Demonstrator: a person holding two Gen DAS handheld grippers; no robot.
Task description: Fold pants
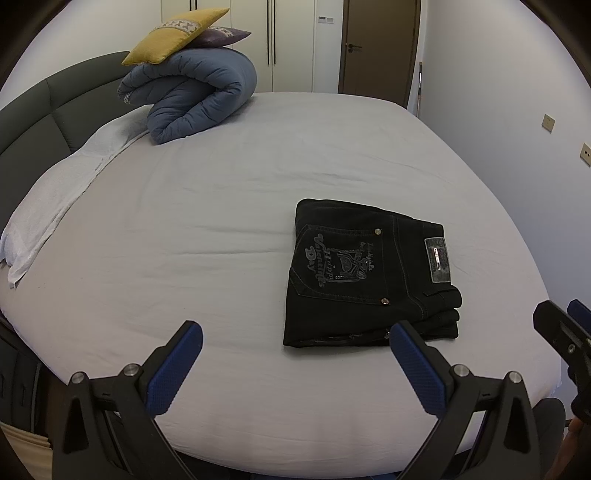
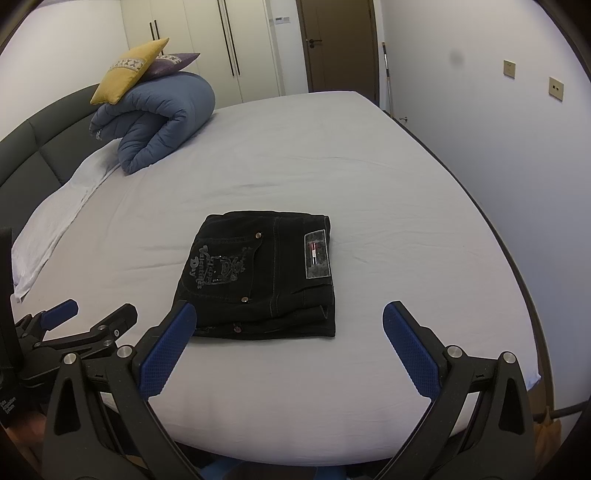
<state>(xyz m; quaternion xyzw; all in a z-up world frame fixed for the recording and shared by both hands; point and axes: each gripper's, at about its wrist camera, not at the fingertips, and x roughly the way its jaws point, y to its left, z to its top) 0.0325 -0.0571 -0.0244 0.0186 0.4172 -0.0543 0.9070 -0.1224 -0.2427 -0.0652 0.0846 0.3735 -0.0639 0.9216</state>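
Black jeans (image 1: 369, 273) lie folded into a compact rectangle on the white bed sheet (image 1: 207, 229), back pocket embroidery and waistband patch facing up. They also show in the right wrist view (image 2: 262, 273). My left gripper (image 1: 295, 332) is open and empty, held above the bed's near edge, to the left of and in front of the jeans. My right gripper (image 2: 290, 314) is open and empty, just in front of the jeans' near edge. The right gripper's fingers (image 1: 554, 325) show at the right edge of the left wrist view. The left gripper (image 2: 88, 314) shows at the left of the right wrist view.
A rolled blue duvet (image 1: 195, 99) with a yellow cushion (image 1: 173, 35) and a purple cushion on top sits at the far left by the dark headboard (image 1: 40, 114). A white towel (image 1: 59, 192) lies along the left side. Wardrobe, door and wall stand beyond.
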